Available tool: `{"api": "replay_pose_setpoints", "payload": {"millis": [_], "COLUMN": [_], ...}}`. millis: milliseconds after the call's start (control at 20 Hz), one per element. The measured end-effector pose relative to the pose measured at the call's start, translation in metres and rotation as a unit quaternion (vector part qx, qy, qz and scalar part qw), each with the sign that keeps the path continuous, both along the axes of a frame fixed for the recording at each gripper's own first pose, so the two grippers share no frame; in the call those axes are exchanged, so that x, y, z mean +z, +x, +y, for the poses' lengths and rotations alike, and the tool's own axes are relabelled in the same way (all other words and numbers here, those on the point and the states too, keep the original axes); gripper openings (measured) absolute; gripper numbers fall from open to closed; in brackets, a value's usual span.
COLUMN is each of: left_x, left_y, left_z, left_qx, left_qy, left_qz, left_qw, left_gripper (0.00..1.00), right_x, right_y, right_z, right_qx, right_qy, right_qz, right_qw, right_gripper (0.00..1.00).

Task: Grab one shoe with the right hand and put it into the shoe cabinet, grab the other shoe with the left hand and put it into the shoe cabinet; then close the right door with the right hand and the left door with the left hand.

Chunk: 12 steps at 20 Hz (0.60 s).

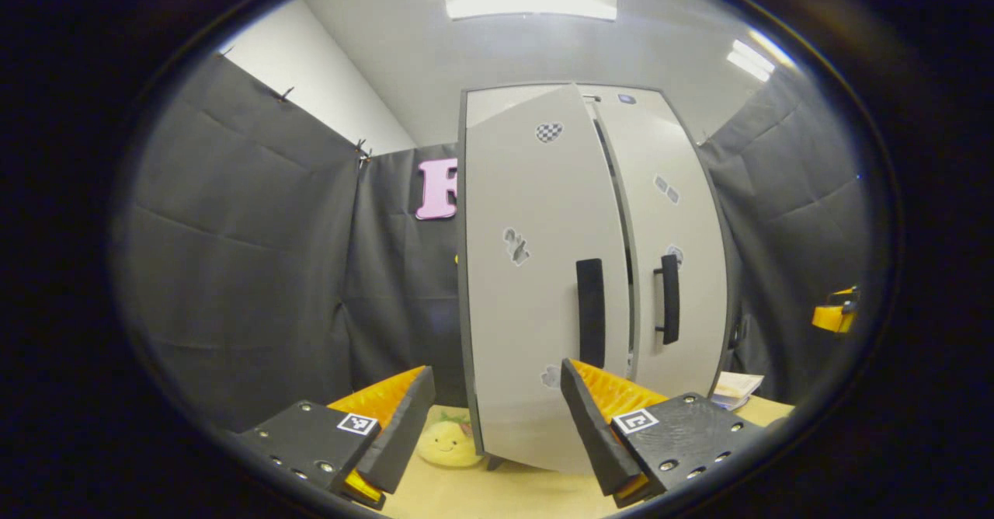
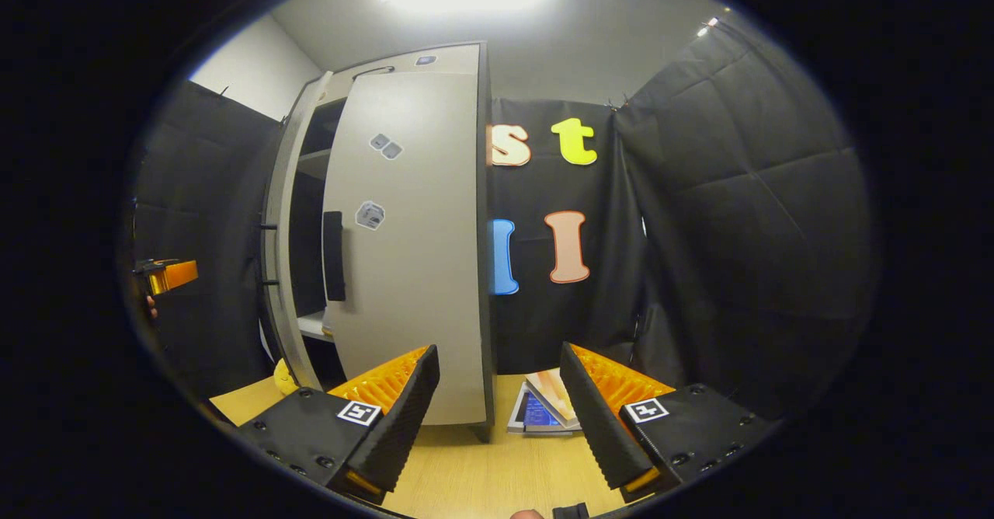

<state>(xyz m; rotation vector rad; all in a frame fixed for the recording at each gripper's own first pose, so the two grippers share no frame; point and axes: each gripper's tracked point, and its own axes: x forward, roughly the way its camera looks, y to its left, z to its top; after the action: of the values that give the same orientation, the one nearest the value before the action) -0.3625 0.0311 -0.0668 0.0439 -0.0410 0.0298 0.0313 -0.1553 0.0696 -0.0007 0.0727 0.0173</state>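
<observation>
A: Nearest in the left gripper view: the left gripper (image 1: 497,426), fingers spread wide, nothing between them. It sits low over the wooden table (image 1: 512,496).

B: Same for the right gripper (image 2: 497,418) in its own view. Jaws apart, empty.

A: The shoe cabinet (image 1: 590,286) stands upright on the table, just ahead of the left gripper. Pale grey, dark edges, small stickers on the panels. The left door (image 1: 536,286) is not fully shut; its free edge stands a little proud of the right door (image 1: 675,270). Each carries a dark vertical handle, the two near each other at mid height.

B: From the right gripper view the right door (image 2: 411,247) lies flat against the carcass. The left door (image 2: 291,231) is swung out, edge-on, with a dark gap showing shelves inside. Cannot tell whether shoes sit in there; the interior is too dark.

A: Outward: a yellow plush toy (image 1: 449,443) with a smile lies on the table at the cabinet's near-left foot.

B: Some booklets (image 2: 543,406) lie flat on the table just right of the cabinet's foot. The left gripper (image 2: 167,274) shows at the far left edge, well apart from the doors.

A: And the right gripper (image 1: 835,313) at the far right edge here.
</observation>
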Motion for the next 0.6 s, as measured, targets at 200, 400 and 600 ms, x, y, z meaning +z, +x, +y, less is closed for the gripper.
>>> {"api": "replay_pose_setpoints", "payload": {"millis": [200,400,600], "left_x": [-0.001,-0.005,-0.011], "left_y": [-0.032,-0.064,-0.084], "left_z": [0.013,0.033,0.051], "left_qx": [-0.008,-0.005,0.004], "left_qy": [0.006,0.011,0.008], "left_qz": [0.006,0.008,0.011], "left_qw": [1.000,1.000,1.000], "left_gripper": [0.92,0.92,0.92], "right_x": [0.016,0.026,0.030], "right_y": [-0.025,-0.052,-0.068], "right_z": [0.025,0.049,0.068], "right_qx": [0.002,0.006,0.009], "right_qy": [-0.004,-0.016,-0.031], "right_qz": [-0.015,-0.030,-0.040], "right_qw": [1.000,0.999,0.999], "right_gripper": [0.98,0.98,0.98]}}
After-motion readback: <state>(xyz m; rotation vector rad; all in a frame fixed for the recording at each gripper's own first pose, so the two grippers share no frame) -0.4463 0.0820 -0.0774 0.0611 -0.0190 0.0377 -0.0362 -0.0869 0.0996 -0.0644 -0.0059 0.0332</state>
